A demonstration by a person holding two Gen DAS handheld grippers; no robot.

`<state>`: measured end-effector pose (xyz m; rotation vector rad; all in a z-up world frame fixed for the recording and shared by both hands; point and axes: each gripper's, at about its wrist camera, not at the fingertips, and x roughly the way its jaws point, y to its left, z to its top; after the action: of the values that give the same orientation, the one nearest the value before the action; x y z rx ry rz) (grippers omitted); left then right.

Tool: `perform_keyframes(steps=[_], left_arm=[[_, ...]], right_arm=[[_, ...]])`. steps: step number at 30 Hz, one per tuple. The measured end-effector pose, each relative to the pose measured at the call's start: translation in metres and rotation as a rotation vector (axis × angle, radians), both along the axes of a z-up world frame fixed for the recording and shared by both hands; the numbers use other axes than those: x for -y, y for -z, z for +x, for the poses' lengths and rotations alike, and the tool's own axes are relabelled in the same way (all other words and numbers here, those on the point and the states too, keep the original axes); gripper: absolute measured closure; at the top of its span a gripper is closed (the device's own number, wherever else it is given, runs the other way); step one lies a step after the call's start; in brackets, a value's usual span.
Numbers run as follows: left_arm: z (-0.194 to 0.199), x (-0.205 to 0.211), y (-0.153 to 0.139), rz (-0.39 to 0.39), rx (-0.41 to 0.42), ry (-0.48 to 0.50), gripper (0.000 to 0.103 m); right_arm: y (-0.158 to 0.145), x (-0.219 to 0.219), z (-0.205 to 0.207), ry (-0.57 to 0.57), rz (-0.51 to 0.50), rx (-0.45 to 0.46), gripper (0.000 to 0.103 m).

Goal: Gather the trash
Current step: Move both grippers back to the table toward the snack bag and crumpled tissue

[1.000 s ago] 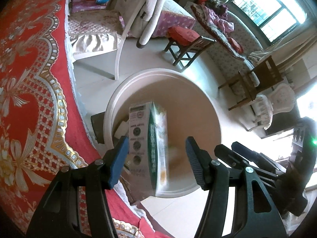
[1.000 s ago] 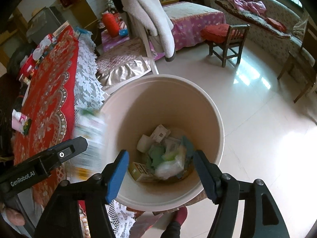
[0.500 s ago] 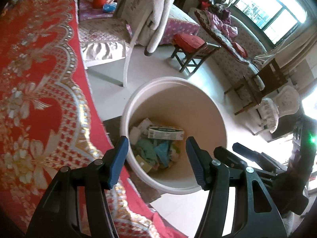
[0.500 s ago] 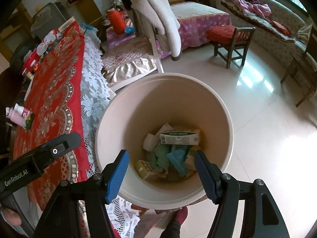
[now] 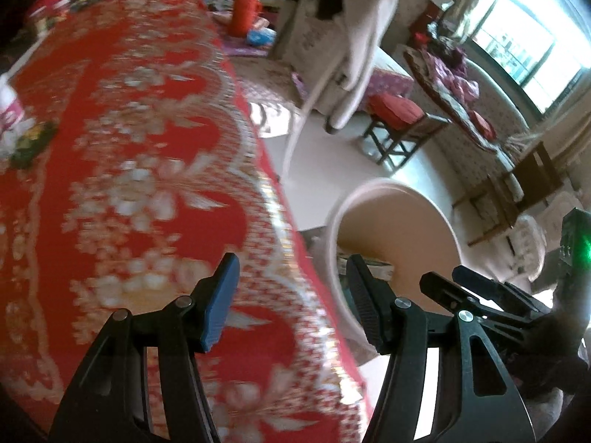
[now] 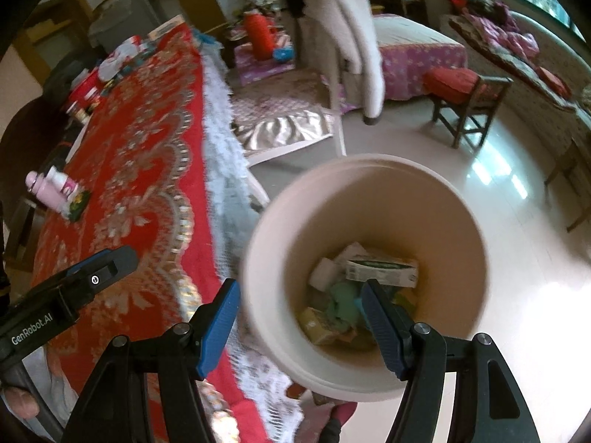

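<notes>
A beige bin [image 6: 424, 217] stands on the floor beside the table with the red cloth [image 6: 147, 155]. In it lies a white and green box [image 6: 380, 269] on top of other trash; the left wrist view shows the bin [image 5: 399, 221] at the right. My left gripper [image 5: 291, 280] is open and empty above the table's edge. My right gripper [image 6: 301, 302] is open and empty over the bin's left rim. A pink bottle [image 6: 51, 188] and a green wrapper [image 6: 77, 205] lie on the cloth at the far left.
More clutter [image 6: 110, 62] sits at the table's far end. A chair draped with a white garment [image 6: 351, 37], a wooden stool with a red cushion [image 6: 461, 88], a bed [image 6: 413, 55] and a red flask [image 6: 258, 33] stand beyond the bin. A person's foot [image 6: 340, 417] is below it.
The box that hung between my left jaws has dropped into the bin. Both grippers have swung left toward the table, so the bin now sits further right in both views.
</notes>
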<state>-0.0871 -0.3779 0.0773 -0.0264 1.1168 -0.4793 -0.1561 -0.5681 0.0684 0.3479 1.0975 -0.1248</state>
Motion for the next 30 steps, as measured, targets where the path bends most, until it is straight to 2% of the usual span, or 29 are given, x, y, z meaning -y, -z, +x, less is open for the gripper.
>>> perform_keyframes(steps=[10, 19, 30], left_arm=[[0.015, -0.090, -0.012, 0.025, 0.035, -0.164, 0.044], [0.016, -0.178, -0.013, 0.047, 0.029, -0.303, 0.044], [0.036, -0.281, -0.009, 0.056, 0.011, -0.435, 0.044]], right_arm=[[-0.006, -0.084, 0.042, -0.161, 0.007, 0.030, 0.037], [-0.002, -0.160, 0.077, -0.290, 0.031, 0.032, 0.037], [0.015, -0.254, 0.134, -0.409, 0.069, -0.007, 0.036]])
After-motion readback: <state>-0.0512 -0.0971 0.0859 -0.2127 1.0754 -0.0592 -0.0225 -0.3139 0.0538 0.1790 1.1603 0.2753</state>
